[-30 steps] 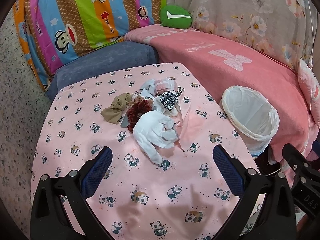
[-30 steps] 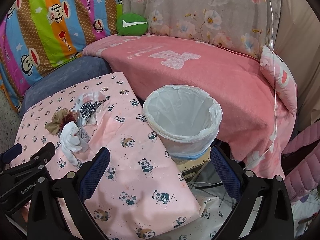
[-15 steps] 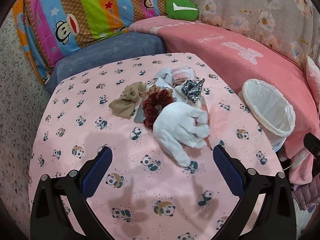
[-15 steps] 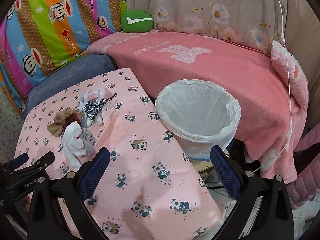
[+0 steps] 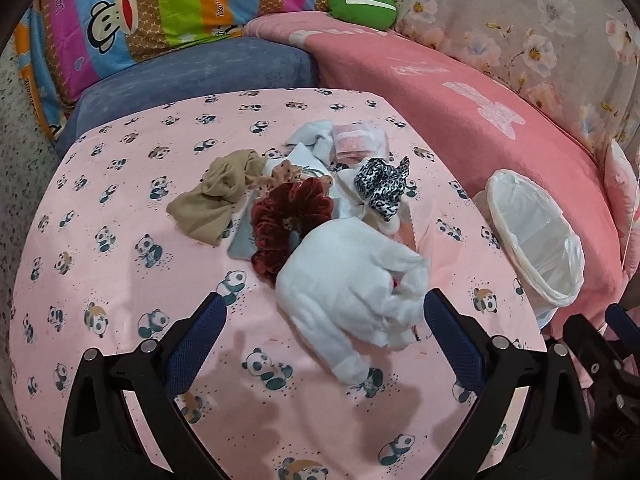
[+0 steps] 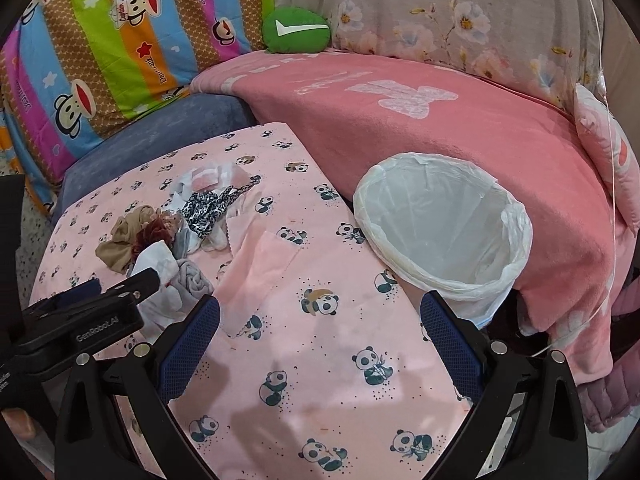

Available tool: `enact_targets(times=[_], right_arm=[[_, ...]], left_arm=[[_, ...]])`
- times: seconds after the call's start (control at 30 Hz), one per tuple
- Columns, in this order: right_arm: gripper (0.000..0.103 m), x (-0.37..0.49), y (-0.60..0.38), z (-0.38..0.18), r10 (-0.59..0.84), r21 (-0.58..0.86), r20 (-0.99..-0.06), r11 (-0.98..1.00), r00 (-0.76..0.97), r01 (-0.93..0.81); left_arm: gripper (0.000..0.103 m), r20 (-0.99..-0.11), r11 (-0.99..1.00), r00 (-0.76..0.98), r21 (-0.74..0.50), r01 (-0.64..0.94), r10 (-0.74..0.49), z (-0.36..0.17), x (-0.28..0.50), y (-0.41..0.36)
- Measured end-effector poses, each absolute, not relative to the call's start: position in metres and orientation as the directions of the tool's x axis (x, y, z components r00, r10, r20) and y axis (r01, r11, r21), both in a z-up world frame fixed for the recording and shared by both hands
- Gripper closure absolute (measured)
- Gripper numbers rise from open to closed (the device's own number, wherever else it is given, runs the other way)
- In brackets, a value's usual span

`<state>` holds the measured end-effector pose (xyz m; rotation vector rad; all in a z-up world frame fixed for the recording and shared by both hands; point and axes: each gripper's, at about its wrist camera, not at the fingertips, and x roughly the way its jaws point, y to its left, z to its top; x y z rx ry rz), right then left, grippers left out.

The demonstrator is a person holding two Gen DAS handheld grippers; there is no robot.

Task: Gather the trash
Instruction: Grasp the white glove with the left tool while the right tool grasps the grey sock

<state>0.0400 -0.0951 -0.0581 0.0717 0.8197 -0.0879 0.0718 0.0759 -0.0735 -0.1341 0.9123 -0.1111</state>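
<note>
Clearly "GenRobot.AI" marks the left gripper [image 6: 84, 300], both grippers' fingers spread wide and empty above the white cloth [image 5: 352, 292].

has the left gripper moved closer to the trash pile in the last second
Yes. The left tongs have closed in on the white cloth, which now sits larger, lower and between the fingers.

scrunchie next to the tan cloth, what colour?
Dark red scrunchie; left wrist view shows it best.

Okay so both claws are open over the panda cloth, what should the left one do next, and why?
Probably ease the left claw forward and down, then close on the white cloth. It is open and empty, that cloth is the nearest piece of the pile and lies between its fingers, and the lined bin to the right looks empty.
</note>
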Motion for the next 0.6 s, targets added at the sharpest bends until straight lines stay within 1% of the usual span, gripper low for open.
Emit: enact_targets(times=[0.07,0.13,0.2,0.27,0.33,0.43,0.47,0.53,0.6], right_arm=[[0.005,0.043,-0.092,-0.060,-0.042,0.032,-0.732,0.995,0.680,0.096],[0.006,0.046,-0.089,-0.062,-0.032,0.035,-0.733,0.996,0.679,0.084],[0.009,0.048,-0.087,-0.063,-0.022,0.039,-0.739,0.996,0.674,0.076],[0.010,0.050,-0.086,-0.064,-0.015,0.044,-0.741,0.997,0.671,0.070],[0.012,0.051,-0.084,-0.065,-0.008,0.046,-0.744,0.997,0.668,0.063],[0.014,0.053,-0.081,-0.068,0.008,0.054,-0.749,0.997,0.663,0.050],[0.014,0.054,-0.080,-0.068,0.012,0.057,-0.750,0.997,0.661,0.047],[0.014,0.055,-0.078,-0.070,0.028,0.070,-0.755,0.997,0.655,0.038],[0.015,0.056,-0.075,-0.070,0.036,0.073,-0.757,0.997,0.653,0.029]], left_arm=[[0.018,-0.783,0.985,0.601,-0.164,0.054,-0.163,-0.076,0.079,0.072],[0.030,-0.788,0.983,0.589,-0.168,0.072,-0.178,-0.080,0.085,0.069],[0.036,-0.798,0.977,0.565,-0.192,0.093,-0.211,-0.085,0.090,0.066],[0.044,-0.803,0.974,0.551,-0.204,0.102,-0.226,-0.088,0.093,0.066],[0.062,-0.807,0.971,0.541,-0.215,0.108,-0.239,-0.091,0.093,0.069],[0.077,-0.800,0.957,0.531,-0.274,0.094,-0.281,-0.092,0.090,0.083],[0.079,-0.796,0.953,0.530,-0.288,0.091,-0.291,-0.091,0.089,0.086],[0.089,-0.792,0.951,0.532,-0.293,0.096,-0.298,-0.090,0.085,0.090],[0.090,-0.793,0.956,0.538,-0.279,0.094,-0.284,-0.088,0.083,0.092]])
